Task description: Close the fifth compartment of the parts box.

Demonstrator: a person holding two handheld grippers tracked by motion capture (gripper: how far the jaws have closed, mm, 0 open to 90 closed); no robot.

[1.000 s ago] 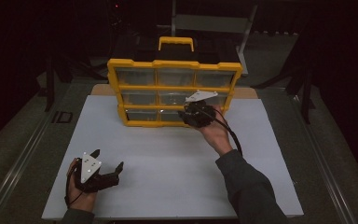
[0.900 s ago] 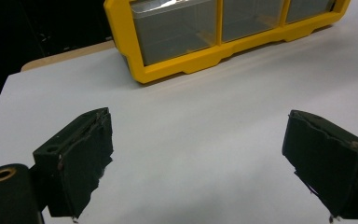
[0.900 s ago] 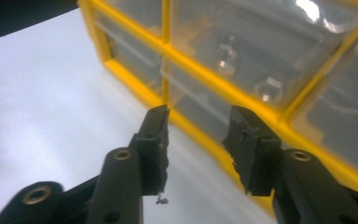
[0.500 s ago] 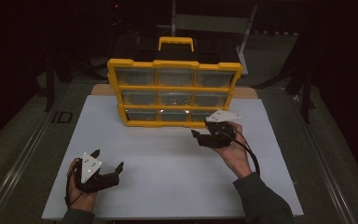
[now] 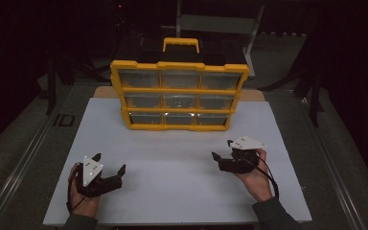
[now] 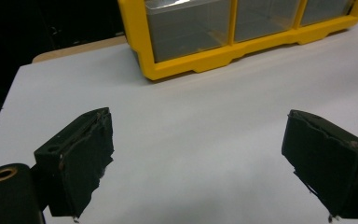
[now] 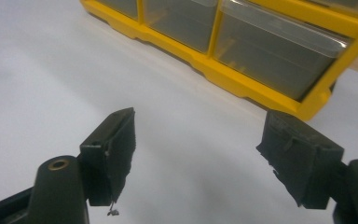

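High view: a yellow organizer box (image 5: 179, 95) with clear drawers and a yellow handle (image 5: 180, 44) on top is seen standing upright at the far side of a white sheet (image 5: 172, 158) laid on the desk (image 5: 24, 139). The left claw (image 5: 109, 167) is held low over the near left part of the sheet, well apart from the box, with its jaws spread wide and nothing between them. The right claw (image 5: 223, 151) is held over the near right part of the sheet, nearer the box but not touching it; its jaws have just been opening, now stand wide, and nothing is gripped. Seen from the right gripper view, the box's lower right corner (image 7: 317, 105) lies just beyond the jaws.
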